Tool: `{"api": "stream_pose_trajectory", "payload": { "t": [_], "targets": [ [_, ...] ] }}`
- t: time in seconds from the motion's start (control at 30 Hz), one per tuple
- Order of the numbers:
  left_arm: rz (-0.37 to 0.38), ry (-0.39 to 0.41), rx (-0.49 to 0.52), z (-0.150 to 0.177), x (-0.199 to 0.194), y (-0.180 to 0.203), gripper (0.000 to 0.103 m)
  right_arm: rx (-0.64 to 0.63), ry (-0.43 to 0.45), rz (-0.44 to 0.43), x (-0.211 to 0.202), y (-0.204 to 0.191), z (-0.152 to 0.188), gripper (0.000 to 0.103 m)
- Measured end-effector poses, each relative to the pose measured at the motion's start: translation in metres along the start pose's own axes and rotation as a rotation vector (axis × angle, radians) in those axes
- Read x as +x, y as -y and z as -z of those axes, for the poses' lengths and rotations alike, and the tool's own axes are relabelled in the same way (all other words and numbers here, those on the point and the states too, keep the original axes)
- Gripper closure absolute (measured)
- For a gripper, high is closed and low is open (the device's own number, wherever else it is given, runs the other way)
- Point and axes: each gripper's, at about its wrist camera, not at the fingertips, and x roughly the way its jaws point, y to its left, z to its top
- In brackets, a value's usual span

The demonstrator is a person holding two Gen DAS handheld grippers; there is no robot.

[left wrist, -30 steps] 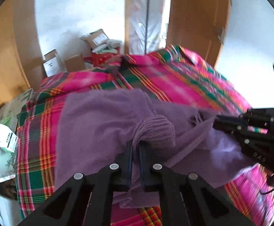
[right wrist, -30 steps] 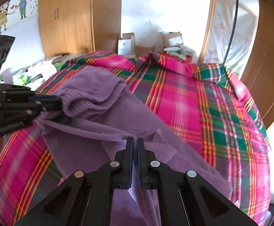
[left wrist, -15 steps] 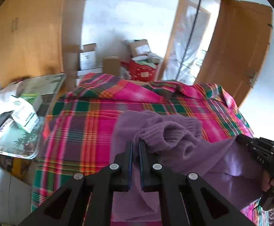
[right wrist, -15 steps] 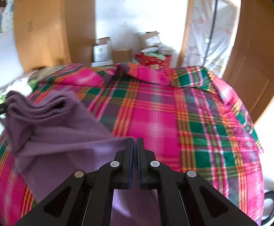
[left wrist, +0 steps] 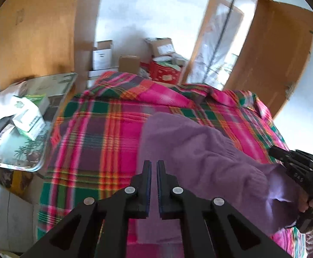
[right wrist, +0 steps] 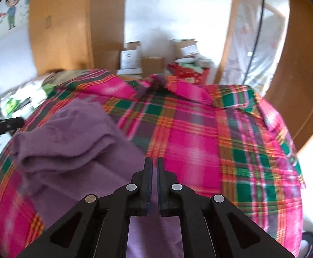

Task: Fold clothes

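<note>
My left gripper [left wrist: 153, 164] and right gripper [right wrist: 154, 161], both narrowly parted, holding nothing; soft, limp purple knitted sweater [right wrist: 74, 142] on plaid bedspread [right wrist: 195, 142], best pinched at its hem.

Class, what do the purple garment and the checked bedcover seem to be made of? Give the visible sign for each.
Purple garment: likely a soft knit or fleece, matte and fuzzy, with thick rounded folds. Checked bedcover: apparently thin woven cloth, with flat, crisp plaid stripes and shallow wrinkles; the fibre can't be told.
</note>
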Motion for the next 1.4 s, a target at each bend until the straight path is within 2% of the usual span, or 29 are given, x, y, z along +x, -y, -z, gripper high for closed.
{"api": "stream_pose_trajectory", "payload": {
  "t": [0.1,0.17,0.2,0.33,0.4,0.53,0.63,0.77,0.93,1.07,1.27,1.4],
  "targets": [
    [0.04,0.01,0.049,0.005,-0.008,0.016,0.087,-0.022,0.002,-0.059,-0.005,-0.014,0.004,0.09],
    [0.076,0.011,0.086,0.009,-0.013,0.027,0.073,-0.059,0.001,-0.11,-0.007,-0.025,0.009,0.08],
    [0.091,0.009,0.101,0.012,-0.016,0.032,0.072,-0.087,-0.002,-0.131,-0.008,-0.031,0.013,0.077],
    [0.071,-0.007,0.172,0.024,-0.019,0.049,0.071,-0.201,-0.025,-0.152,-0.005,-0.057,0.028,0.066],
    [0.048,-0.018,0.211,0.031,-0.016,0.057,0.071,-0.233,-0.053,-0.176,-0.004,-0.068,0.038,0.065],
    [0.012,-0.053,0.218,0.034,-0.002,0.059,0.071,-0.226,-0.105,-0.28,-0.006,-0.079,0.054,0.064],
    [-0.021,-0.068,0.201,0.033,0.007,0.054,0.071,-0.257,-0.13,-0.334,-0.007,-0.094,0.069,0.038],
    [-0.046,-0.087,0.17,0.029,0.018,0.047,0.071,-0.319,-0.129,-0.349,-0.007,-0.118,0.082,0.037],
    [-0.039,-0.095,0.079,0.019,0.025,0.028,0.071,-0.376,-0.067,-0.246,0.001,-0.142,0.079,0.035],
    [-0.045,-0.094,0.069,0.017,0.028,0.026,0.071,-0.336,-0.052,-0.193,0.017,-0.147,0.065,0.035],
    [-0.045,-0.112,0.068,0.015,0.035,0.027,0.071,-0.249,-0.067,-0.163,0.039,-0.141,0.044,0.034],
    [-0.006,-0.124,0.039,0.013,0.04,0.021,0.072,-0.157,-0.1,-0.219,0.052,-0.129,0.032,0.035]
  ]
}}
